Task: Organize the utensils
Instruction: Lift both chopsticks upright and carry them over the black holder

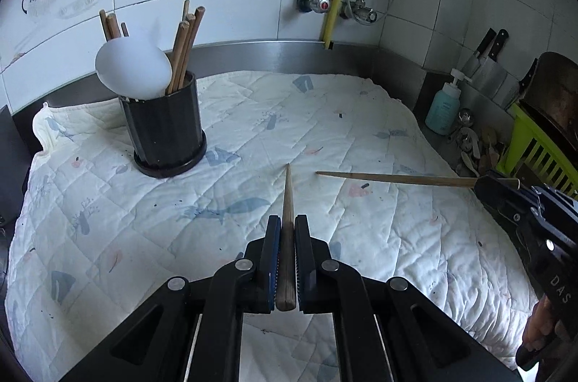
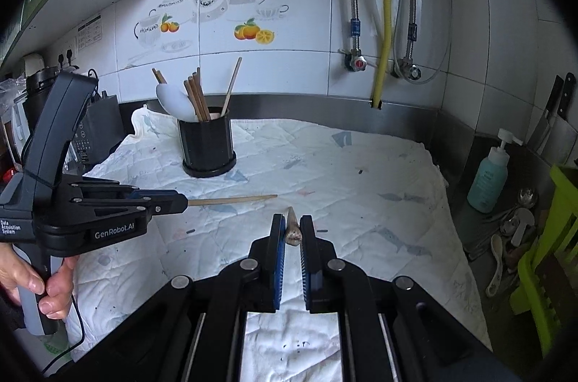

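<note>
Left wrist view: the left tongs [image 1: 288, 239] clamp a chopstick [image 1: 288, 219] near its thick end, tip aimed far over the quilted table [image 1: 361, 129]; the holder [image 1: 164, 129] stands far left. Right wrist view: the right tongs [image 2: 292, 230] pinch another chopstick [image 2: 292, 230] end-on. Both look light, stiff and smooth, probably best gripped near the butt.

The black ribbed cylindrical utensil holder [image 1: 166, 129] stands toward the back left of the white quilted cloth [image 1: 325, 129], its mouth crowded by upright wooden chopsticks [image 1: 184, 46] and a white plastic spoon [image 1: 133, 69]. In front and right of the holder the cloth lies bare. Well right of the holder, off the cloth, a teal pump bottle [image 2: 488, 179], loose spoons [image 2: 513, 226] and a lime-green slatted plastic rack [image 2: 542, 266] block the edge.
</note>
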Demonstrator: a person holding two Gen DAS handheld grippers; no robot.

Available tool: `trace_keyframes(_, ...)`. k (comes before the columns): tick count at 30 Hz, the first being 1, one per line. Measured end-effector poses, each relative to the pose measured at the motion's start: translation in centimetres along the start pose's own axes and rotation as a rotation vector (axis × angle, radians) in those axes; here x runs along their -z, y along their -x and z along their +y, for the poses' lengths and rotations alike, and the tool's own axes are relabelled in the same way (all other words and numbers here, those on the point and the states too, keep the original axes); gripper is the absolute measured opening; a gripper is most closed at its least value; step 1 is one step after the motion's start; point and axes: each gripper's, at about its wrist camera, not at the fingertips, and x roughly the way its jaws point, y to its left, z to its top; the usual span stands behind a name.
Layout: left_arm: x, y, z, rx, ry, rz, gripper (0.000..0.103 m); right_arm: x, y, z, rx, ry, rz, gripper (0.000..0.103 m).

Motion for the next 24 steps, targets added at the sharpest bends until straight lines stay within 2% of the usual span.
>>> trace_keyframes(13, -5.4, 3.4, 2.4, -0.002, -0.033, -0.09, 0.007, -6.4, -2.2, -1.8, -0.036, -0.003, -0.018, 0.01)
trace_keyframes(24, -8.4, 7.4, 4.6, -0.012, -0.044, -0.134, 0.007, -11.0, -2.5, -1.4, -0.057, 0.066, -0.036, 0.01)
